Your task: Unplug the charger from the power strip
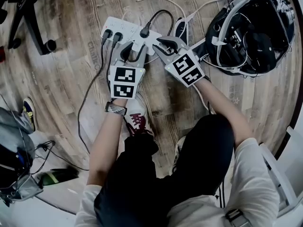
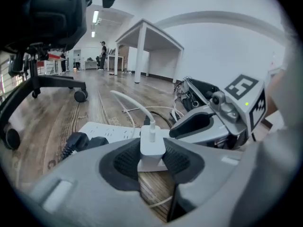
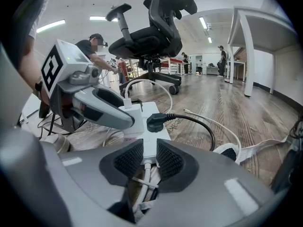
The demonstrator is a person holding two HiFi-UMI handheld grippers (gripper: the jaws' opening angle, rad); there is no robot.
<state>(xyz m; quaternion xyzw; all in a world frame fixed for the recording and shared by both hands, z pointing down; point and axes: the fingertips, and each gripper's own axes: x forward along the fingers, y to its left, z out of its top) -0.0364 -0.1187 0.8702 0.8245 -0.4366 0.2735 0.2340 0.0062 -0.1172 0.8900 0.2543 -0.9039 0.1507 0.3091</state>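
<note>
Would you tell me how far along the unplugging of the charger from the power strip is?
Done: both grips are set. The left tongs clamp the white charger, and the right tongs pinch the cable end of the power strip, apparently to brace it. In hand: readying the pull. Left: the charger sits flush on the strip, so it is not yet out.

L gripper [image 1: 134,51] & R gripper [image 1: 161,44] side by side, tilted down, jaws clamped.
</note>
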